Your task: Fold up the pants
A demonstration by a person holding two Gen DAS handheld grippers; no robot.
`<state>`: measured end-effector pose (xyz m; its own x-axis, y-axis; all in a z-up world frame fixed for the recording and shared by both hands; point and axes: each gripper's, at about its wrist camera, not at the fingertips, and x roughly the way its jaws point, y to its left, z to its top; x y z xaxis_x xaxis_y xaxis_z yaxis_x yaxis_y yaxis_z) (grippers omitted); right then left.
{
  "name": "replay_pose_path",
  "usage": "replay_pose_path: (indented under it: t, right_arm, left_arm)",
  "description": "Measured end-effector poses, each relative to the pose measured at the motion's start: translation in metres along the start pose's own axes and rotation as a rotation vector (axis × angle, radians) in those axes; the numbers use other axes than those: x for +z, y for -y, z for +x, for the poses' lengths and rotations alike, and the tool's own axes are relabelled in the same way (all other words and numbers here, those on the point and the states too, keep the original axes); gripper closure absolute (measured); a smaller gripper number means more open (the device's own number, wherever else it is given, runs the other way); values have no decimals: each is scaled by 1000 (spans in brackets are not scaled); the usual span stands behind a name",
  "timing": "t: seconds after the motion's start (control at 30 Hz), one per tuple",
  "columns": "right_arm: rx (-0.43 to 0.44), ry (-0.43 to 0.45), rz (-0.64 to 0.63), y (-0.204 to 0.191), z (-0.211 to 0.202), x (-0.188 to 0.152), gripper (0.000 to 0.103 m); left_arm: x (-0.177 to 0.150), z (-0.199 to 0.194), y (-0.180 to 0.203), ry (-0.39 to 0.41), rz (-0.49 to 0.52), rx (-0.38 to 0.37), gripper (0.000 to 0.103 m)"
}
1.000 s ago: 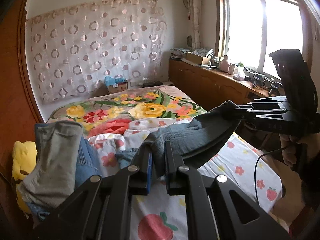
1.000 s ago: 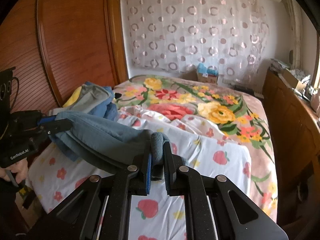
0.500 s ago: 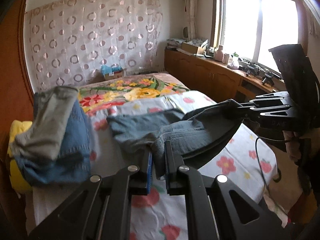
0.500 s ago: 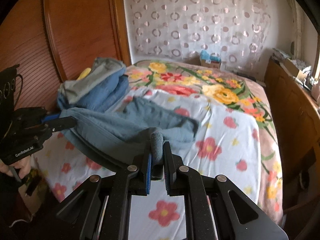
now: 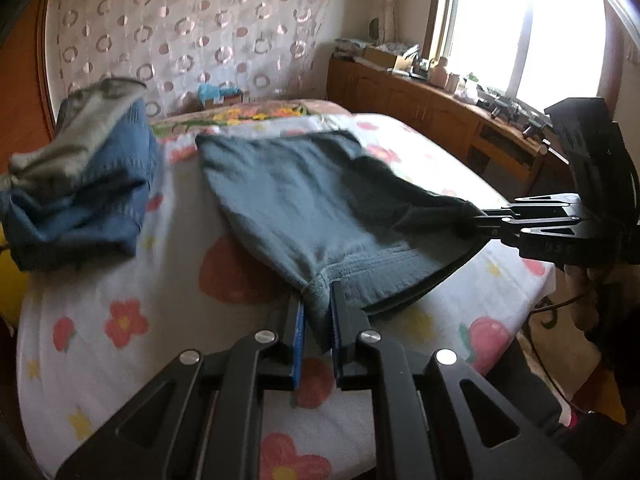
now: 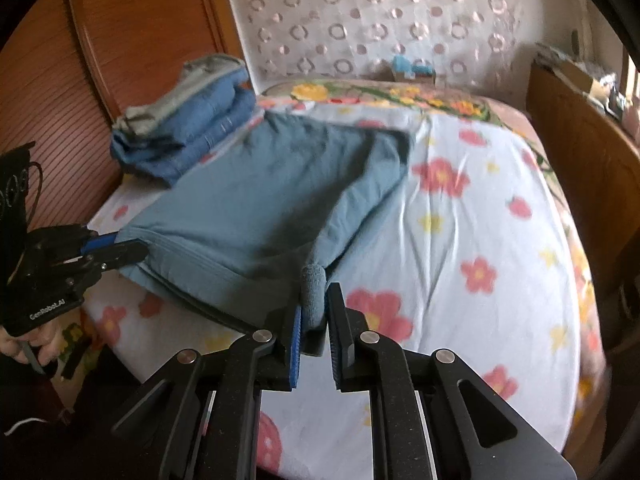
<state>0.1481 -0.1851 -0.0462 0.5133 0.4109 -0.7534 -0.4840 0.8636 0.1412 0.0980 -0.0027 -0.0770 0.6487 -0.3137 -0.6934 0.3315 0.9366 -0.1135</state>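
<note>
The pants lie spread on the bed, just right of the folded pile. The left gripper and right gripper each clench a waistband corner. Laying-out looks nearly finished; next comes releasing and regripping for a fold.

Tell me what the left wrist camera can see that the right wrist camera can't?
Only the left wrist view shows the bright window and the right gripper from the side. Only the right wrist view shows the wooden panel and the left gripper from the side. Both show the grey-blue pants pinched at the waistband, the stack of folded clothes and the flowered bedsheet.
</note>
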Motion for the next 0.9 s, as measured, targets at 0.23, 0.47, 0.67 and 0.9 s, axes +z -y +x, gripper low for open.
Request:
replay_pose_path:
  t: [0.23,0.47,0.67,0.9]
  right_arm:
    - [-51,-4,4,-1,13,-23,80]
    - [-113,17,17,-1,16,-37,56]
    - [-163,32,20,-1,18,-43,29]
    - [-163,74,30,-3,17,-49,18]
  left_arm:
    - [-17,14,-2,-35,-14,33,92]
    - [-25,17,-7,-32,-38,30,89]
    - [-29,18,-10,-8,-56,38,82]
    - [-33,19,-18,12,-89,53,67]
